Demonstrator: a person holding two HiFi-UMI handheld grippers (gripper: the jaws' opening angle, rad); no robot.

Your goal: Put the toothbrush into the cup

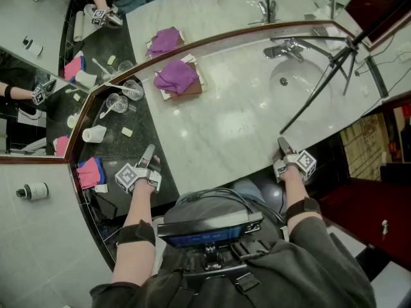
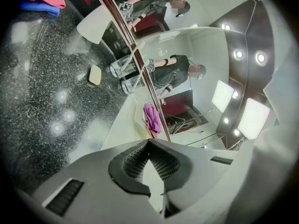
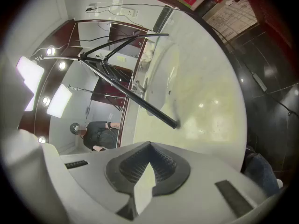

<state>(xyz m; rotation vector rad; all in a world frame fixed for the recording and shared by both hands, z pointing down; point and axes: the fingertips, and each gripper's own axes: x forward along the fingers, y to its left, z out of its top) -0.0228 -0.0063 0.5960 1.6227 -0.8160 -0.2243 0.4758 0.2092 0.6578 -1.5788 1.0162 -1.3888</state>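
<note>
A clear glass cup (image 1: pixel 117 102) stands on the dark granite counter (image 1: pixel 128 156) near the mirror corner, with a second glass (image 1: pixel 133 90) against the mirror frame. A white toothbrush (image 1: pixel 106 111) lies slanted at the cup's near side; I cannot tell if its end is inside. In the left gripper view the glasses (image 2: pixel 125 76) show far ahead. My left gripper (image 1: pixel 149 151) (image 2: pixel 149 144) hovers over the granite well short of the cup, shut and empty. My right gripper (image 1: pixel 282 145) (image 3: pixel 150 147) sits at the white counter's front edge, shut and empty.
On the granite lie a small soap (image 1: pixel 127 131) (image 2: pixel 95 74), a white roll (image 1: pixel 94 133) and pink and blue cloths (image 1: pixel 90 172). A purple towel (image 1: pixel 176 76) (image 2: pixel 152 118) sits on a brown tray. Black tripod legs (image 1: pixel 321 88) (image 3: pixel 131 90) cross the sink (image 1: pixel 298 76).
</note>
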